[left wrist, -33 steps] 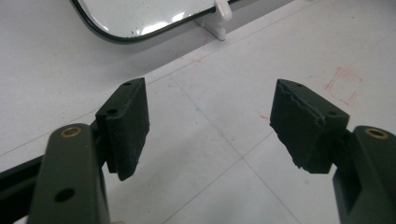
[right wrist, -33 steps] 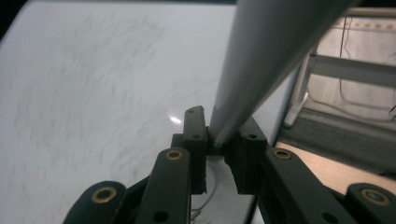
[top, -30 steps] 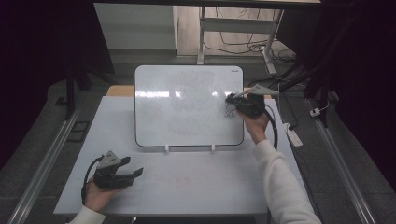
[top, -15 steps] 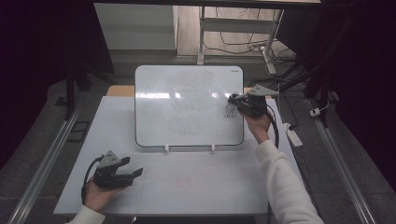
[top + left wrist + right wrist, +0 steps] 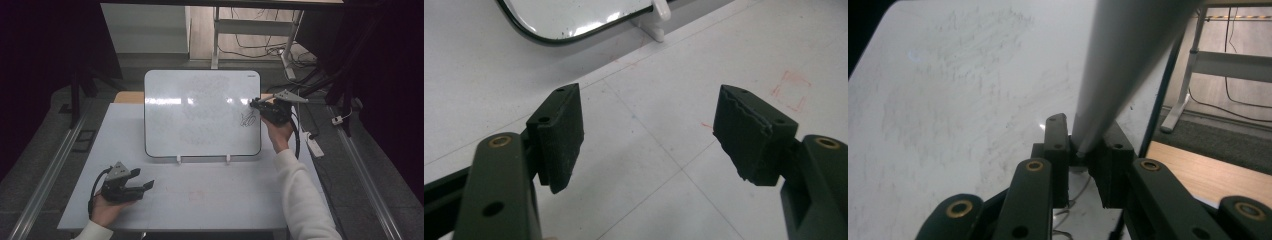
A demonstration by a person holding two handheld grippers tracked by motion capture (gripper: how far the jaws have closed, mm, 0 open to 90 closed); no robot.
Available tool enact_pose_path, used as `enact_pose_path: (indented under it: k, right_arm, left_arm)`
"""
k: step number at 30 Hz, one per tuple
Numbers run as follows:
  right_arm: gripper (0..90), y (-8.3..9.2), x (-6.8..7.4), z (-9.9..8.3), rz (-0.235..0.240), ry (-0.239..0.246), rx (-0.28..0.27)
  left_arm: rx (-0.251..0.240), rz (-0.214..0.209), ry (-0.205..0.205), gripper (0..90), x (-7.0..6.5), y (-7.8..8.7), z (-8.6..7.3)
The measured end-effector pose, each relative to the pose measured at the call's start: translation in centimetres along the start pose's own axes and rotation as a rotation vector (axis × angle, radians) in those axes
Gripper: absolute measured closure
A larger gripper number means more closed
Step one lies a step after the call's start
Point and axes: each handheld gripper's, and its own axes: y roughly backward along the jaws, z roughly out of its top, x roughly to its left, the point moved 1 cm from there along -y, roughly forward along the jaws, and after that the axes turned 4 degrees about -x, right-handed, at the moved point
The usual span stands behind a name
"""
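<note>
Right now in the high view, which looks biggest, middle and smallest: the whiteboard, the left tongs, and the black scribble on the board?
1. whiteboard, biggest by far.
2. left tongs, resting open on the table, middle.
3. black scribble, smallest, near the right tongs and their marker.

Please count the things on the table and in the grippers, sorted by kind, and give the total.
Whiteboard: 1
White feet of the whiteboard: 2
Marker, held in the right gripper: 1
Grippers, with the left gripper open above the table: 2
Total: 6
</note>
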Motion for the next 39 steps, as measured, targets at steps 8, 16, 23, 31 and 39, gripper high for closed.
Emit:
enact_pose_path:
  k: [8, 16, 23, 31, 39]
  right_arm:
    - [77.8, -0.5, 1.6, -0.5, 0.028, 0.051, 0.026]
    - [77.8, 0.7, -0.4, 0.1, -0.033, 0.041, 0.016]
    - [77.8, 0.5, 1.5, -1.0, 0.069, 0.156, 0.094]
    - [77.8, 0.7, 1.7, -1.7, 0.069, 0.103, 0.077]
    - [77.8, 1.9, 0.4, -1.6, -0.021, 0.077, 0.045]
  left_arm:
    - [0.004, 0.002, 0.000, 29.1, 0.0, 0.0, -0.1]
    - [0.009, 0.000, 0.004, 29.1, 0.1, -0.1, -0.1]
    - [0.006, 0.000, 0.010, 29.2, 0.2, -0.2, -0.1]
    - [-0.010, 0.002, 0.004, 29.2, 0.1, 0.1, 0.0]
    - [-0.012, -0.008, 0.000, 29.2, -0.2, 0.0, 0.1]
